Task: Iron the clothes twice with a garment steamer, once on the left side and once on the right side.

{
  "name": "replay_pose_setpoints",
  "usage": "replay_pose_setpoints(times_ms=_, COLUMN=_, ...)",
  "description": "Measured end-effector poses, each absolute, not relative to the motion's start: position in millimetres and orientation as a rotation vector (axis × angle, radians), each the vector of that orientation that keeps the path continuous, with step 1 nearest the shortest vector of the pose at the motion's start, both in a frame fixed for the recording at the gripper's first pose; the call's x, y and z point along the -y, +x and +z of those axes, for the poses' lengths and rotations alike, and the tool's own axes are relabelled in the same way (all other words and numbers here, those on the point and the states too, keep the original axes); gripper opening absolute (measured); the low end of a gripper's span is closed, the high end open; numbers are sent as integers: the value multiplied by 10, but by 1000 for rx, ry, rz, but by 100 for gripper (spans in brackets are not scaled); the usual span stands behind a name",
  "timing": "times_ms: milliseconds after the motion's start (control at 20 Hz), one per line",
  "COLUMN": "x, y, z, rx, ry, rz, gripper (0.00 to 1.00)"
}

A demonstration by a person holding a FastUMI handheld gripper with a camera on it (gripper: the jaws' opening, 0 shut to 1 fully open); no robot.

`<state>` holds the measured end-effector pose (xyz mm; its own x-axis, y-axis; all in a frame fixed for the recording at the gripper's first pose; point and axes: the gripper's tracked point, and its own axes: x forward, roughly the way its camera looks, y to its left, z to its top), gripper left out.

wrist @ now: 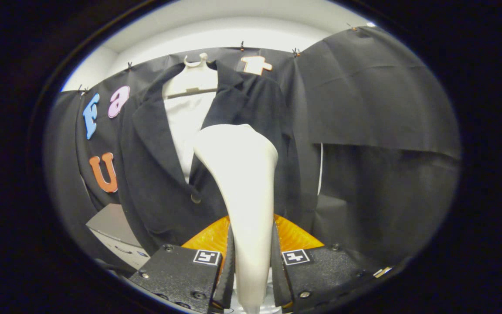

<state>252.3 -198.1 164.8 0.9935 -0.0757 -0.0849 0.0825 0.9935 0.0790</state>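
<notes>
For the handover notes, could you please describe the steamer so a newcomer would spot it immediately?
A dark jacket hangs on a hanger against the booth's black wall. Right before it rises the steamer, gripped between the fingers: the one pale, smooth wedge.

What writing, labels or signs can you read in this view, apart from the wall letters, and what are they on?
No readable words or numbers.
Square black-and-white marker patterns, not text, sit on the gripper, one on each finger mount.
The garment steamer clamped between the fingers shows no print.
The dark jacket and its hanger carry no visible label.

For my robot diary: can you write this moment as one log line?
tool shut on steamer | steamer raised before jacket | jacket on hanger
</notes>
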Motion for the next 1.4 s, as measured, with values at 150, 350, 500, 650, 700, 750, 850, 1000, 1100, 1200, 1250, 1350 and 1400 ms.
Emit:
replay_pose_setpoints(times_ms=150, x=2028, y=2712, z=2049, rx=-44, ry=72, rz=-76, gripper=39)
replay_pose_setpoints(times_ms=350, x=2083, y=2976, z=2386, rx=-20, ry=92, rz=-125, gripper=39)
replay_pose_setpoints(times_ms=500, x=2146, y=3100, z=2384, rx=-26, ry=66, rz=-171, gripper=39)
replay_pose_setpoints(times_ms=650, x=2105, y=3166, z=2200, rx=-71, ry=40, rz=-204, gripper=39)
replay_pose_setpoints(times_ms=700, x=2098, y=3185, z=2124, rx=-77, ry=17, rz=-216, gripper=39)
replay_pose_setpoints(times_ms=750, x=2085, y=3189, z=2062, rx=-80, ry=-4, rz=-227, gripper=39)
replay_pose_setpoints(times_ms=850, x=2049, y=3195, z=1934, rx=-95, ry=-27, rz=-239, gripper=39)
replay_pose_setpoints(times_ms=1000, x=1981, y=3224, z=1826, rx=-105, ry=-72, rz=-264, gripper=39)
replay_pose_setpoints(times_ms=1100, x=1971, y=3248, z=1727, rx=-113, ry=-98, rz=-275, gripper=39)
replay_pose_setpoints(times_ms=1200, x=1966, y=3285, z=1609, rx=-130, ry=-111, rz=-284, gripper=39)
replay_pose_setpoints(times_ms=1250, x=1964, y=3298, z=1544, rx=-139, ry=-116, rz=-289, gripper=39)
replay_pose_setpoints(times_ms=1350, x=1962, y=3336, z=1435, rx=-159, ry=-130, rz=-298, gripper=39)
replay_pose_setpoints(times_ms=1400, x=1993, y=3355, z=1366, rx=-167, ry=-133, rz=-303, gripper=39)
